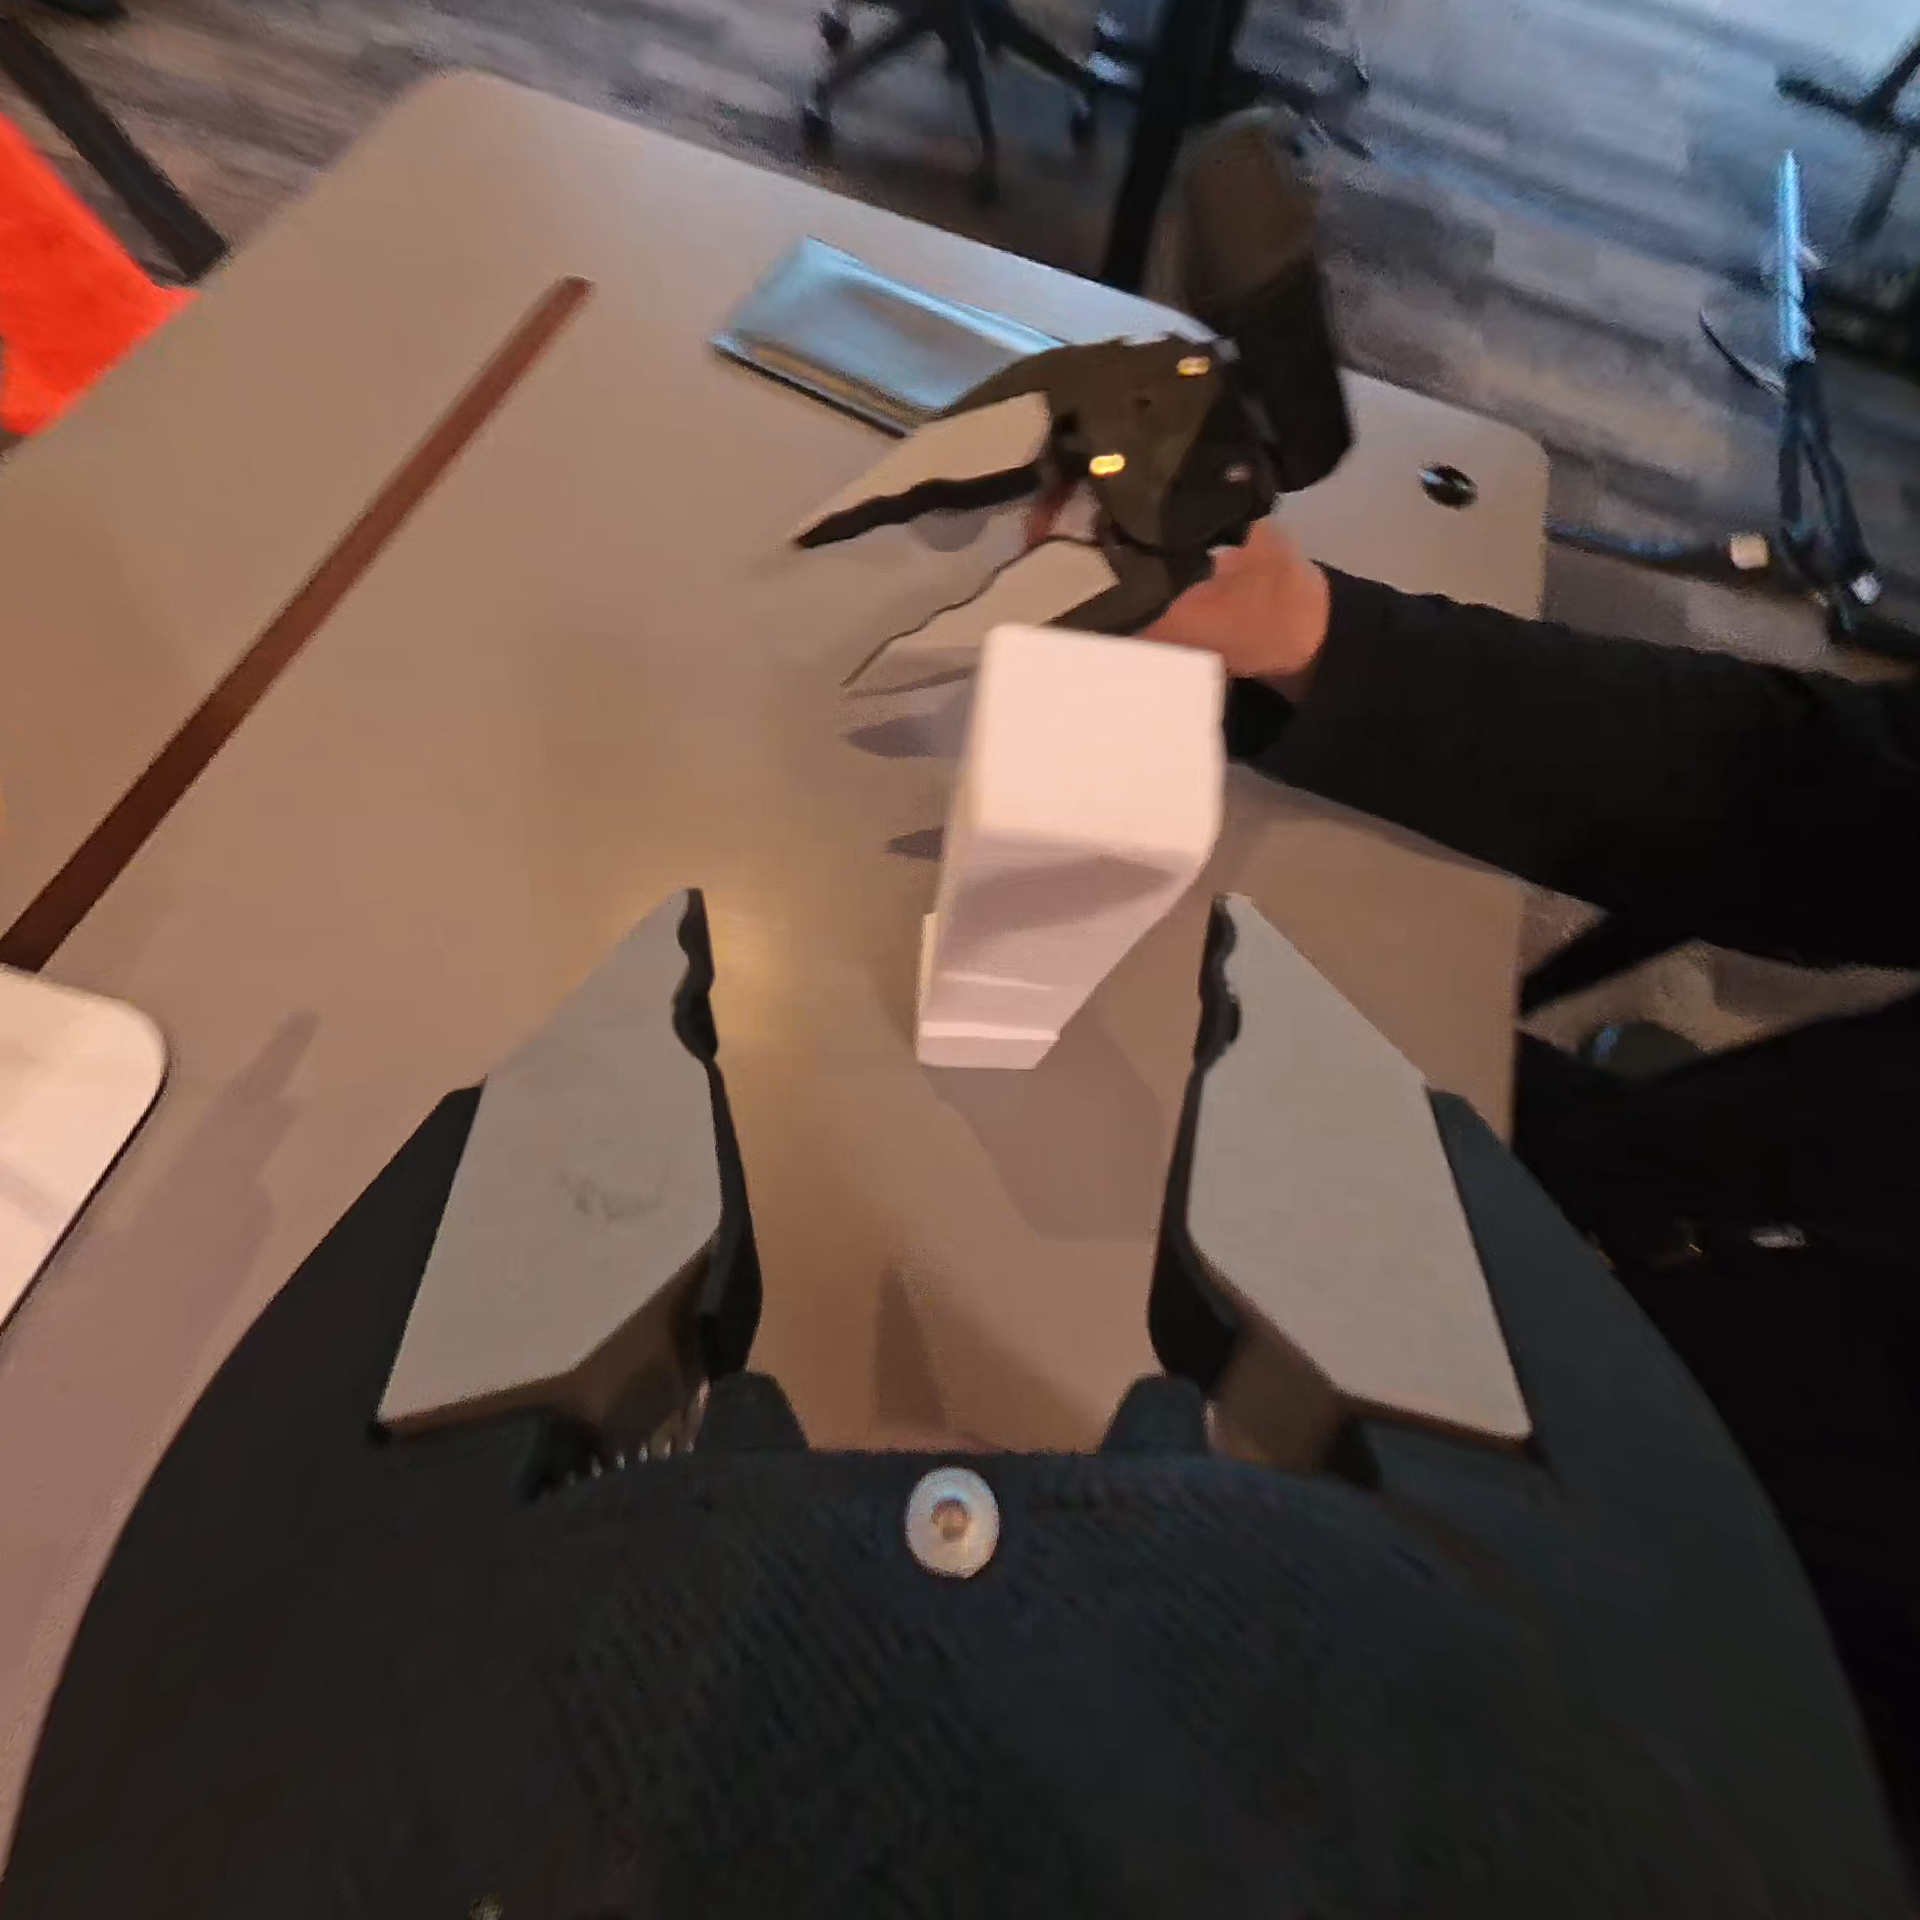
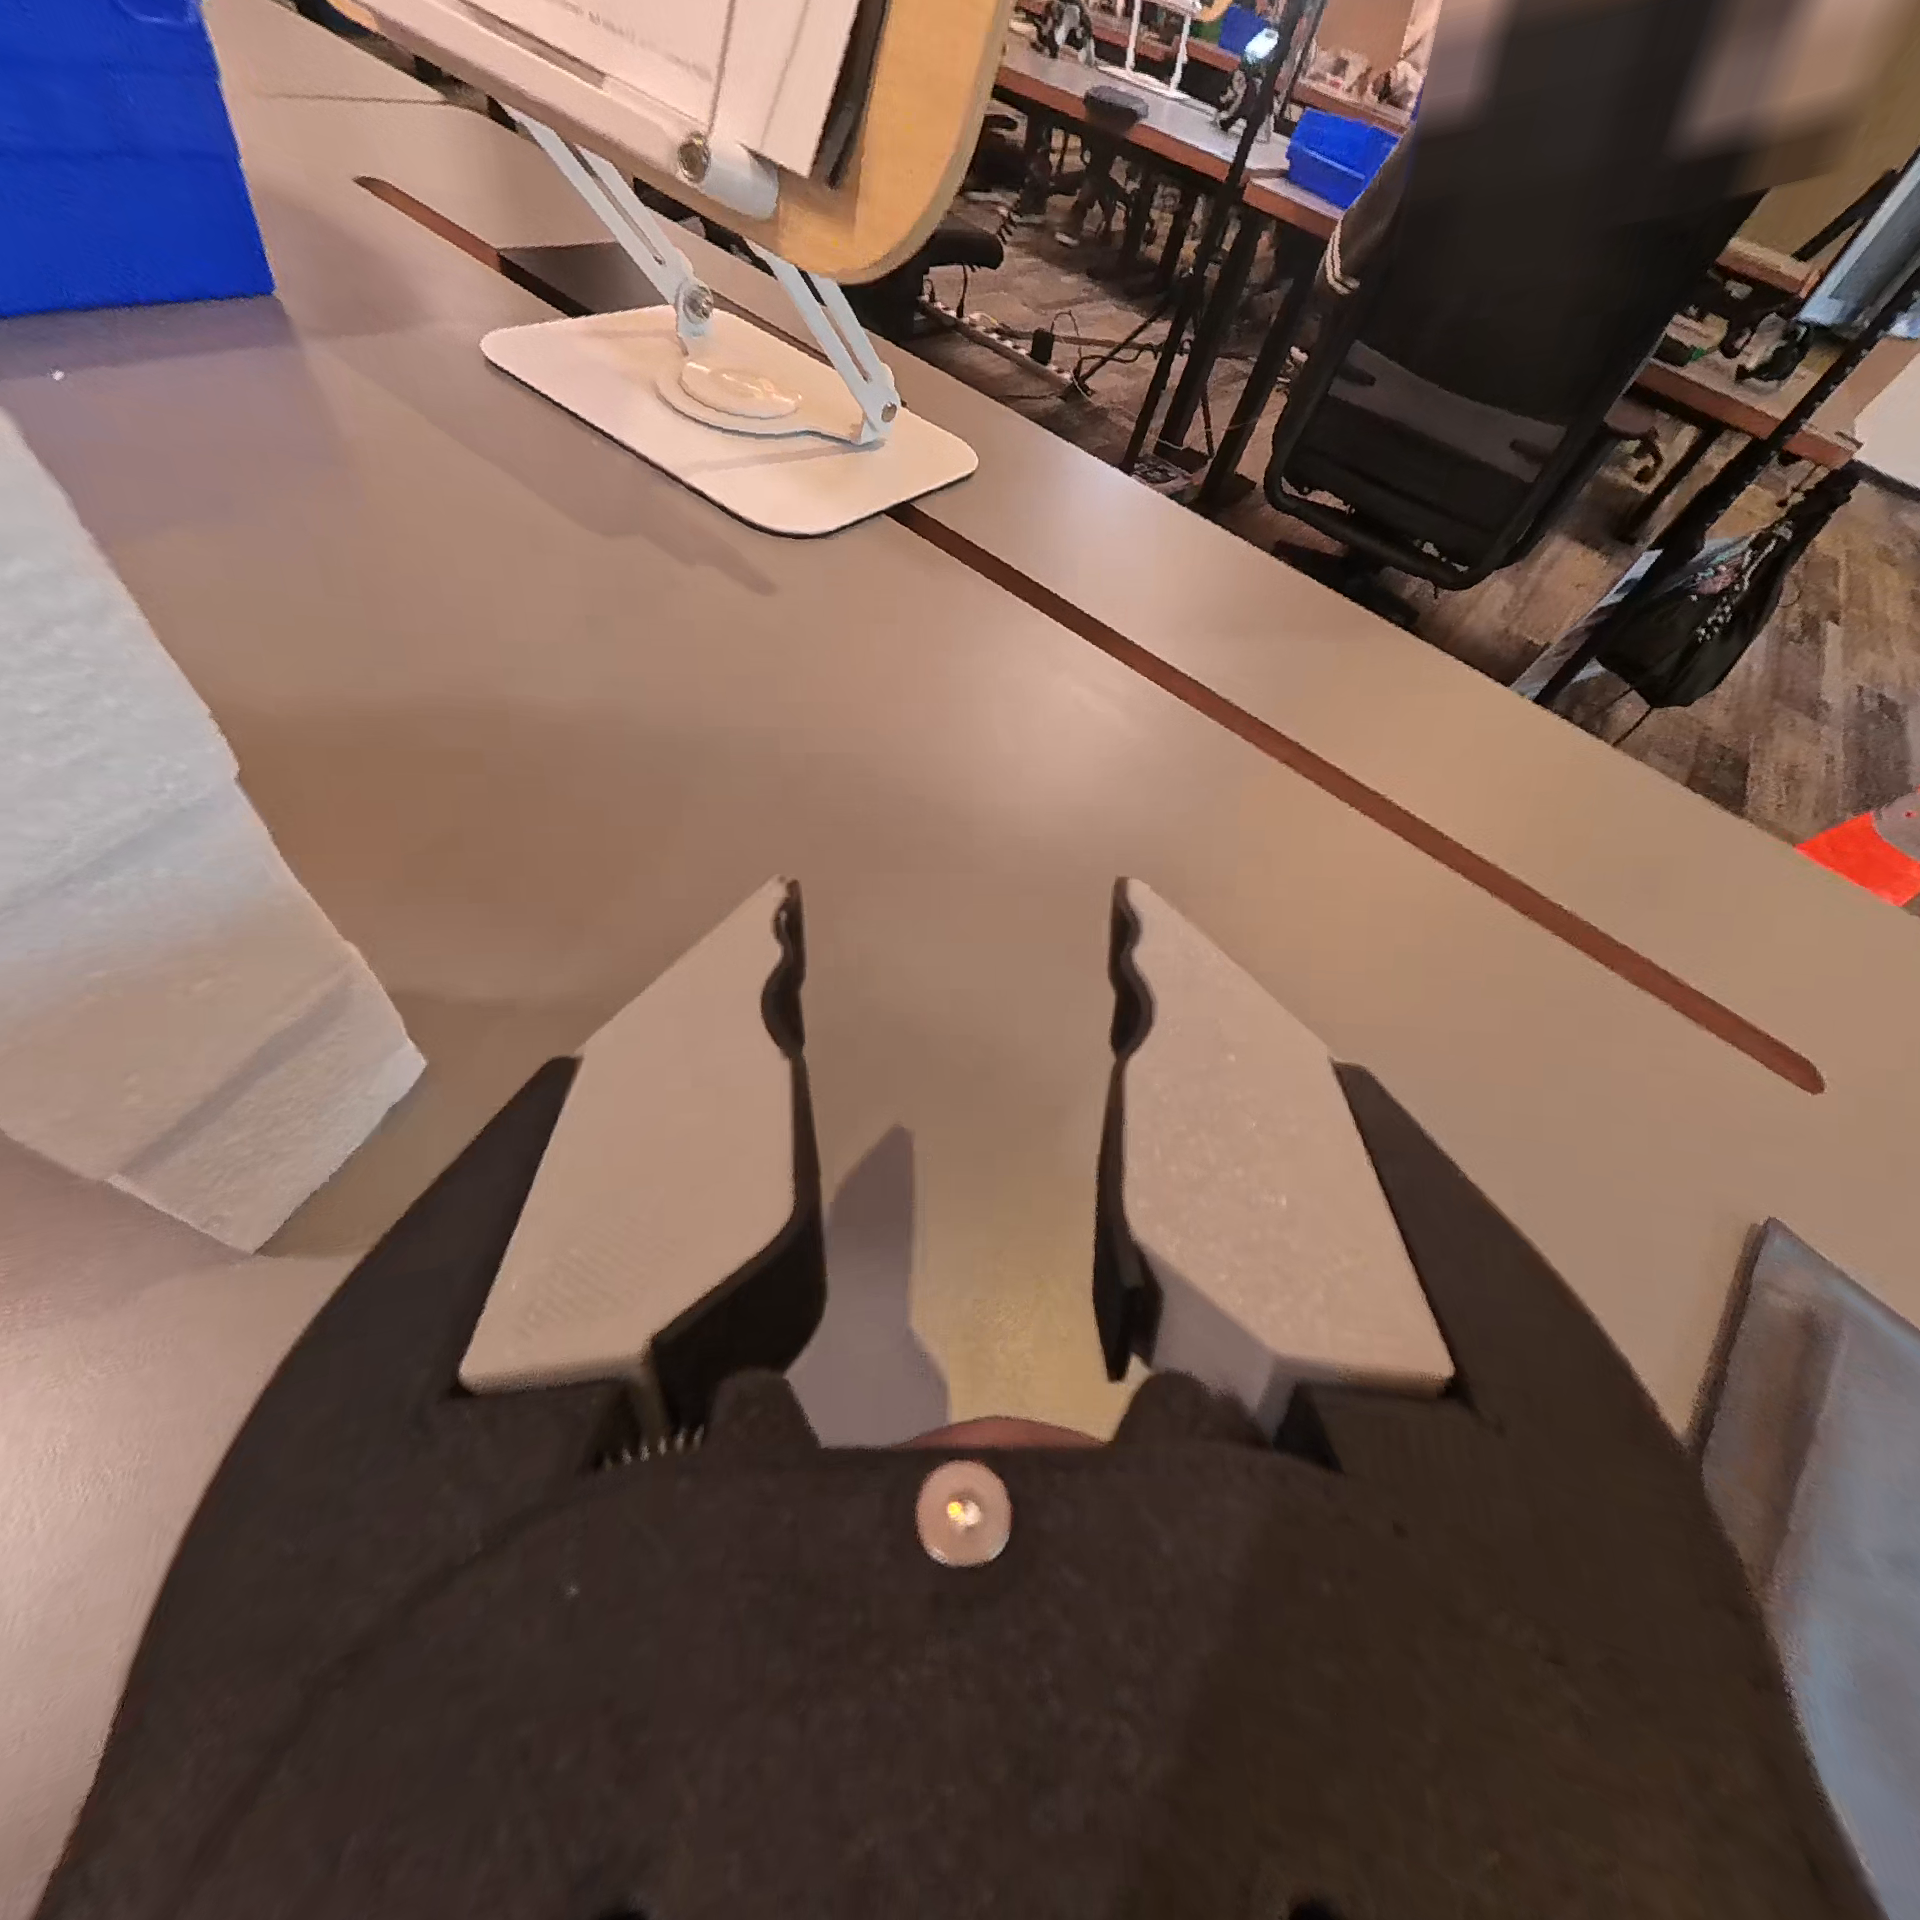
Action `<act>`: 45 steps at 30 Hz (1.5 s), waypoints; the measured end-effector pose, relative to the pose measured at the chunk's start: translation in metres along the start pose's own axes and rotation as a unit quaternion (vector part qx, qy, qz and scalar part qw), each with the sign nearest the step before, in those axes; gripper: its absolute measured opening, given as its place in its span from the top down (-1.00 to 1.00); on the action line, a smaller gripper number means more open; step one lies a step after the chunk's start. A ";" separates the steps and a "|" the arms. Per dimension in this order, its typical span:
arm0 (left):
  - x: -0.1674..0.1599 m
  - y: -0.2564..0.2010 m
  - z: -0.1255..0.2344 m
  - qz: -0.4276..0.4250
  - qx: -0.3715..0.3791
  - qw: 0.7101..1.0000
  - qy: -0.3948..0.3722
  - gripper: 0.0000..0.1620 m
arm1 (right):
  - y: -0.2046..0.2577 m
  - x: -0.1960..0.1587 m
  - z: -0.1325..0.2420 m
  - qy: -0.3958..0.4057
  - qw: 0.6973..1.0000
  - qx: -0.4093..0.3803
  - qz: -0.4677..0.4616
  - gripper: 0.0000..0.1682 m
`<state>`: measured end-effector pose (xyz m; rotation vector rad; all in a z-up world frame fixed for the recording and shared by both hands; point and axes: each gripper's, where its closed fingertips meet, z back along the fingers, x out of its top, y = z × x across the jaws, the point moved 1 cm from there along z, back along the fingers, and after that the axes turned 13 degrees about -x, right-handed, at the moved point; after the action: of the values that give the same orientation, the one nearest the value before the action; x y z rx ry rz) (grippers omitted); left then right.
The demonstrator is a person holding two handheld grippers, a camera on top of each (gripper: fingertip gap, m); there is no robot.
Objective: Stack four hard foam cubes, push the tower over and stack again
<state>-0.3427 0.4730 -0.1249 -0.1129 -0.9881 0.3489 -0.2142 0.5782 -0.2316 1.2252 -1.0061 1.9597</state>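
Observation:
A tower of white foam cubes (image 1: 1070, 852) stands on the tan table (image 1: 468, 831); faint seams show between the cubes. My left gripper (image 1: 958, 914) is open and empty, just short of the tower's base, which sits ahead between its fingers, toward the right one. My right gripper (image 1: 883, 488), held by a hand in a black sleeve, hovers beyond the tower. In the right wrist view the right gripper (image 2: 956, 894) is open and empty above bare table (image 2: 727, 727). The tower (image 2: 156, 883) stands to its left, apart from it.
A silver flat tray (image 1: 873, 332) lies at the far side of the table, also at the right wrist view's right edge (image 2: 1818, 1507). A white stand base (image 2: 727, 416) sits on a dark groove (image 2: 1351, 779). A blue bin (image 2: 114, 156) and office chairs (image 2: 1455, 416) lie beyond. There is about 20 cm between the tips of the two grippers.

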 end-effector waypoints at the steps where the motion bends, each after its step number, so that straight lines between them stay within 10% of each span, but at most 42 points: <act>1: -0.008 0.009 0.008 0.008 0.019 1.000 -0.017 -0.14 | -0.001 0.002 0.003 -0.007 1.000 0.006 0.009 0.40; 7: -0.116 0.075 0.011 0.139 0.086 0.986 -0.031 0.01 | 0.030 -0.002 0.029 -0.046 0.985 0.134 0.103 1.00; 13: -0.190 0.113 0.028 0.126 0.215 0.969 -0.012 1.00 | 0.080 -0.033 0.071 -0.036 0.940 0.274 0.201 1.00; 18: -0.222 0.127 0.058 0.143 0.290 0.944 0.062 1.00 | 0.101 -0.046 0.088 0.004 0.907 0.316 0.277 1.00; 33: -0.202 0.124 0.086 0.175 0.289 0.940 -0.042 0.86 | 0.159 0.030 0.033 0.086 0.797 0.343 0.490 1.00; 38: -0.208 0.129 0.104 0.191 0.306 0.931 -0.057 0.83 | 0.165 0.047 0.023 0.060 0.817 0.328 0.471 1.00; 45: -0.223 0.133 0.106 0.220 0.294 0.929 -0.047 0.80 | 0.146 0.069 0.017 -0.073 0.920 0.235 0.306 1.00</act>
<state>-0.5736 0.5157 -0.2776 0.2348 -0.9097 1.0581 -0.3505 0.4946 -0.2046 1.4444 -1.1257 2.7535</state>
